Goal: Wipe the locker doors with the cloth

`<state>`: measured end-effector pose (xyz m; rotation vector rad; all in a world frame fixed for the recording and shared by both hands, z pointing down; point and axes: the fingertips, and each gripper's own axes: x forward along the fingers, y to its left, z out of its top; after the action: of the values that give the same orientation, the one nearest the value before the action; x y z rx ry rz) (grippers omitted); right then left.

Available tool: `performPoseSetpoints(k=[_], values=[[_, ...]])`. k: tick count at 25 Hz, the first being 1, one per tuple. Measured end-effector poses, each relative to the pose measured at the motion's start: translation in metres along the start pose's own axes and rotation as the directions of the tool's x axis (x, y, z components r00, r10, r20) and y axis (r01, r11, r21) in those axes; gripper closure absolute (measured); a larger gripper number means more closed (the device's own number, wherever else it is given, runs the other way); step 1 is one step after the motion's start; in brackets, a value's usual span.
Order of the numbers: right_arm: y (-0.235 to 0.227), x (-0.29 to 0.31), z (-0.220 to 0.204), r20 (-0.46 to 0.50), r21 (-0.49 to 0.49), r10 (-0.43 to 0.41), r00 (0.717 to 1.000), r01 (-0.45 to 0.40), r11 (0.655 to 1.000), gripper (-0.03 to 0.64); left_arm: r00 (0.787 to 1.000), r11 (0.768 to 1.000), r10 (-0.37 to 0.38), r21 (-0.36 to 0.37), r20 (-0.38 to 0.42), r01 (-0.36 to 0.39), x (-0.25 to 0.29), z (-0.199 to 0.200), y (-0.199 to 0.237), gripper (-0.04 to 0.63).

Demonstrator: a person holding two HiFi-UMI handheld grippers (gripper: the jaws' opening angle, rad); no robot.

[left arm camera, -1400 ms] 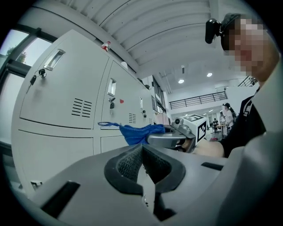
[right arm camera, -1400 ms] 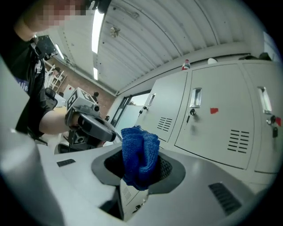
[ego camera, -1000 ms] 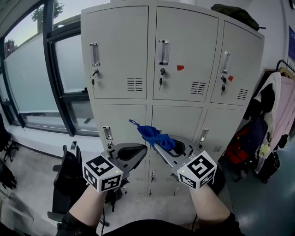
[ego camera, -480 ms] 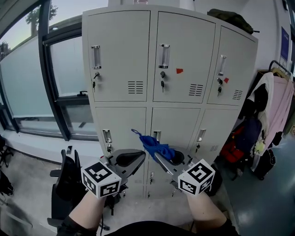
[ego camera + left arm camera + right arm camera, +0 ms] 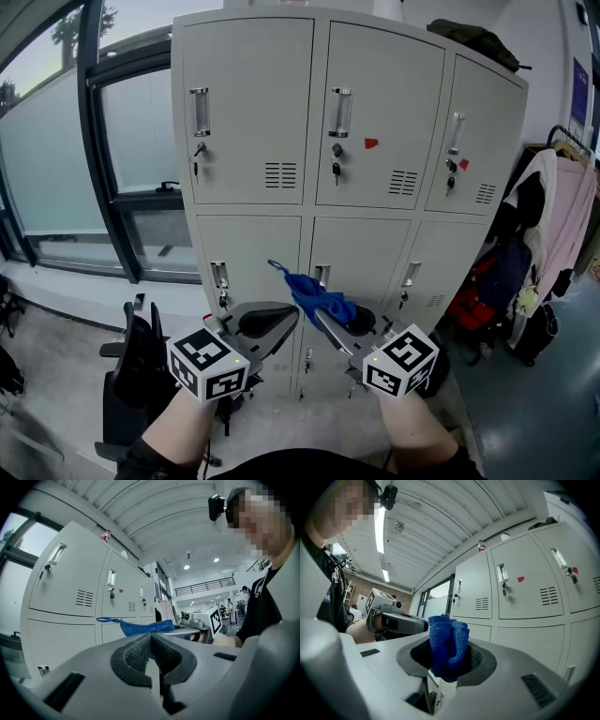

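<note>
Ahead of you stands the bank of grey lockers (image 5: 309, 187), with three upper locker doors (image 5: 246, 112) and three lower ones showing in the head view. Each upper door carries a handle, a hanging key and a vent. A red sticker (image 5: 371, 143) sits on the middle upper door and another on the right one. A dark bag (image 5: 473, 37) lies on top of the lockers. To your left is a large window (image 5: 75, 159), and to your right clothes (image 5: 553, 225) hang on a rack.

Your right tongs (image 5: 323, 317) are clenched on the blue cloth (image 5: 319, 298). In the right gripper view the cloth (image 5: 447, 646) bunches up out of the right tongs (image 5: 449, 663), pinched between the dark pads. From the head view it hangs in front of the lower middle door, with a thin loop trailing off to the left. Neither gripper view shows it pressed against a door.

Your left tongs (image 5: 281, 319) sit just beside the right ones, tips nearly meeting. In the left gripper view the left tongs (image 5: 151, 644) are clenched pad against pad with nothing between them, and the cloth (image 5: 145, 626) shows beyond their tips. Both marker cubes (image 5: 208, 364) face up toward you.
</note>
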<state>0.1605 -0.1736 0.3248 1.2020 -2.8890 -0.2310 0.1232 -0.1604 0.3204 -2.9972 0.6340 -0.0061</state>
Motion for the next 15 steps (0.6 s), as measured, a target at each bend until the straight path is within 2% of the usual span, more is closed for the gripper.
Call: performPoseSetpoints(k=[15], values=[[0.004,0.011,-0.007,-0.008,0.027,0.012,1.000,-0.012,1.000,0.514,1.000,0.999,0.029,-0.021,-0.006,-0.029,-0.011,-0.009,0.010,0.588]])
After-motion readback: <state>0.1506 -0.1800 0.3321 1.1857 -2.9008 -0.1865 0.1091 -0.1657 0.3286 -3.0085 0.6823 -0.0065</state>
